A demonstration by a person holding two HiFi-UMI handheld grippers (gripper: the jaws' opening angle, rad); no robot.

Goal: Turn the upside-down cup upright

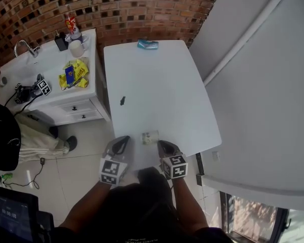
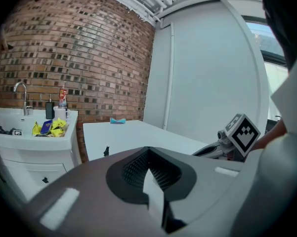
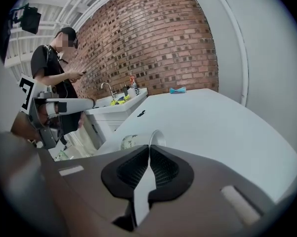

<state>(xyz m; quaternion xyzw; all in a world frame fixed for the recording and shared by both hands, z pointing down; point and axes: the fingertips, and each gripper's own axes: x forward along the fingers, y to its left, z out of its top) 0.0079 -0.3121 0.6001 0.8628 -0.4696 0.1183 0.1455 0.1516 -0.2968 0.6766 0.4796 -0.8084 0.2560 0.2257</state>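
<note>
Starting nearest: left gripper [image 1: 123, 142] and right gripper [image 1: 163, 146] at the near edge of the white table [image 1: 157, 80], jaws of each pressed together, nothing held. Cup [image 1: 150, 137] lies on its side between them. Farther off, small black object [image 1: 122, 100]; blue item [image 1: 147, 44] at far edge

A red brick wall [image 1: 141, 9] closes the far side. A white table [image 1: 157, 75] stands at centre, a white sink cabinet [image 1: 53, 65] to its left, on pale floor tiles [image 1: 86, 156]. A white wall [image 1: 263, 95] runs along the right, with a window [image 1: 253, 211] at its near end
</note>
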